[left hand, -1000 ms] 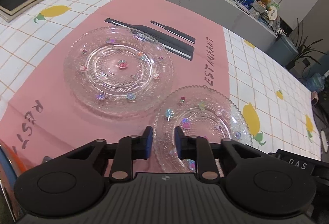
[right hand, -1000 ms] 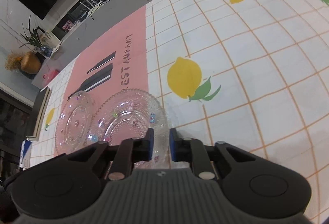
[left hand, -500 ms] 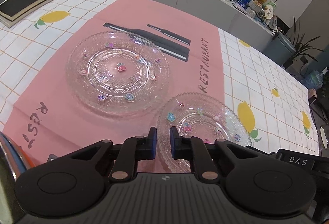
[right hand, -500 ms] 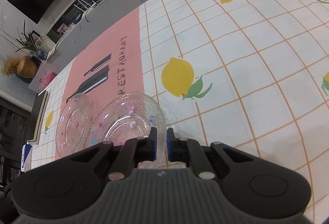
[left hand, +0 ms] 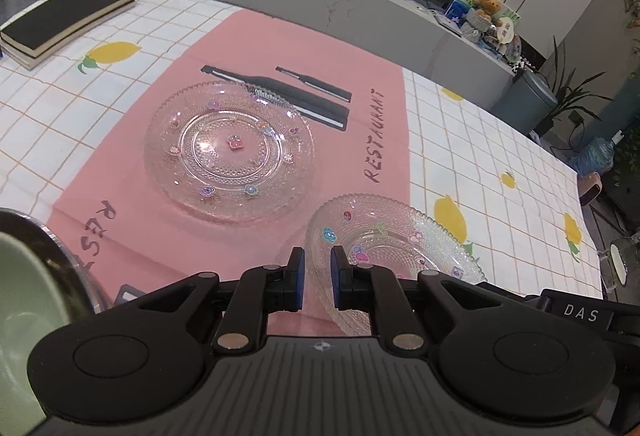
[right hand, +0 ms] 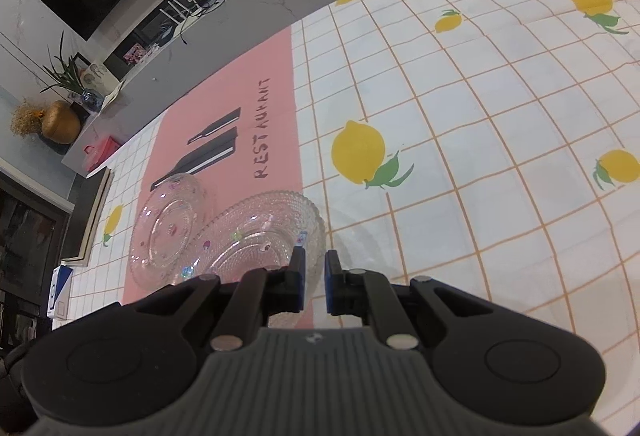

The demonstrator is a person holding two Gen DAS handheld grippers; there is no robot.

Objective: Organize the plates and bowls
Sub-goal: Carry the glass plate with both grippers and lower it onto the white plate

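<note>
Your left gripper (left hand: 317,278) has its jaws drawn close together, and the near rim of the small glass plate (left hand: 394,240) sits in the narrow slot between the blue pads. Your right gripper (right hand: 315,282) is likewise pressed nearly together, pinching the opposite edge of that same small glass plate (right hand: 260,236). From the right wrist view the rim seems caught between the pads, though the clear glass makes the exact contact hard to read. The plate looks tilted and raised off the cloth, with a faint shadow under it on the lemon tablecloth (right hand: 460,108).

The large glass plate (left hand: 230,152) lies flat on the pink placemat (left hand: 132,124), beside the small one and apart from it, covering part of the printed black cutlery. In the right wrist view the large glass plate (right hand: 168,232) lies just beyond the held one, to its left.

At the lower left of the left wrist view a pale green bowl (left hand: 20,300) shows with a metal rim around it. Two dark books (left hand: 68,16) lie stacked at the far left corner of the table.
</note>
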